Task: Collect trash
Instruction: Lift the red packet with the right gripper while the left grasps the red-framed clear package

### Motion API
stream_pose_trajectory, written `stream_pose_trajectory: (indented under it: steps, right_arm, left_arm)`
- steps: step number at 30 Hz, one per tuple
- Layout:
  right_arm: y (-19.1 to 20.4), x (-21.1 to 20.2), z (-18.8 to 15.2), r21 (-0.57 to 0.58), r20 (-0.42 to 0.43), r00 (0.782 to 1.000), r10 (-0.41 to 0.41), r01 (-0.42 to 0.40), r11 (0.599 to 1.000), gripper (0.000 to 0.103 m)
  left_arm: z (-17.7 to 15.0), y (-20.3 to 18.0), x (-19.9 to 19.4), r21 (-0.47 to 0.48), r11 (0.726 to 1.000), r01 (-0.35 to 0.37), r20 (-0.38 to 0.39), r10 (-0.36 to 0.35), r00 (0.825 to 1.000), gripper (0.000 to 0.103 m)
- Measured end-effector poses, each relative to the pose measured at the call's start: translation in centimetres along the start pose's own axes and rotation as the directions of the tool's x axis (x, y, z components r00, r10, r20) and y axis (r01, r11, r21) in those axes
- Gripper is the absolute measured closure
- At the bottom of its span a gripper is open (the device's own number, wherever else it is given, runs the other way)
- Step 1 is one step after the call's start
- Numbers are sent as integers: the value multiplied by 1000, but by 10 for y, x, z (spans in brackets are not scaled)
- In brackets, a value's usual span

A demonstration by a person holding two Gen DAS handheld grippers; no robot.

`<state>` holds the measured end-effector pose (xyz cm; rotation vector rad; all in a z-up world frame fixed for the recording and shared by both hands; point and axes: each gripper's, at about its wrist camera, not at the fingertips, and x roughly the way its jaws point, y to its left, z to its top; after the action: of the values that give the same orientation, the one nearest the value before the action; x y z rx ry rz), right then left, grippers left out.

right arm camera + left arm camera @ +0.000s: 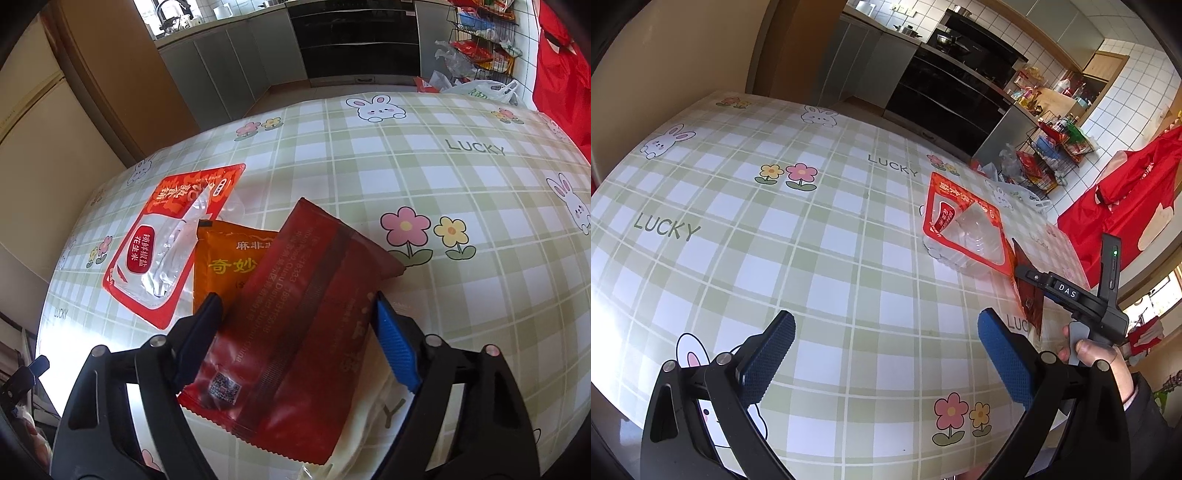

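On the green-checked tablecloth [369, 177], printed with rabbits, flowers and the word LUCKY, three empty snack packets lie close together. Nearest the right gripper [299, 314] is a dark red wrapper [295, 306], its long axis running from the lower left toward the upper right of the right wrist view, printed back and seam facing up, QR code at the near end. It sits between the spread jaws; the left pad looks to touch its edge, and whether the right pad does cannot be told, so no firm pinch is shown. The wrapper overlaps an orange sachet [225, 266], which in turn lies against a red peanut bag with a clear window [162, 243], slanted the same way. Nothing stands between the gripper and the wrapper. Seen from the left wrist, the left gripper [886, 332] hovers over bare cloth with its blue pads wide apart and nothing between them; the peanut bag [964, 225] lies well ahead to its right, beside the right gripper's body [1067, 295] and the person's hand [1097, 354] holding it. Beyond the table are dark oven fronts [354, 40], grey cabinets [229, 55], a wire rack [1052, 151] of packets and a red cloth [1126, 192].
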<state>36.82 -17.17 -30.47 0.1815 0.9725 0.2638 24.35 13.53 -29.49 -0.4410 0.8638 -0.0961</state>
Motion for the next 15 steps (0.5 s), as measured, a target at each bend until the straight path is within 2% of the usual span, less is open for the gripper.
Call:
stream_pose_trajectory:
  steps: [4,5,6,10,13,15]
  right_arm:
    - [0,-3,-1,-10,7,1000,6,-6,1000,31]
    - [0,-4,-1,-11,12,1000,8,-8,1000,37]
    - [-1,-6,-1,-12,19,1000,8,-8,1000,50]
    - [-5,-15,-1,-8,37,999,8,-8,1000,60]
    - [-8,-16,-3,1,27,1000,14,-14,1000,57]
    - [-11,-13,-4,29,12,1000,21,-21,999,28]
  left_arm:
    - [-2,-3,2,2,1000,4,-3,-4,1000,6]
    - [-2,-3,2,-1,1000,7,-3,-7,1000,6]
    - [-2,-2,2,-3,1000,7,-2,-7,1000,6]
    - [-2,-2,3,-7,1000,10,-1,-10,1000,6]
    - [-3,-4,3,-5,1000,14,-3,-14,1000,6]
    - [-5,-6,3,-5,1000,19,-6,-19,1000,6]
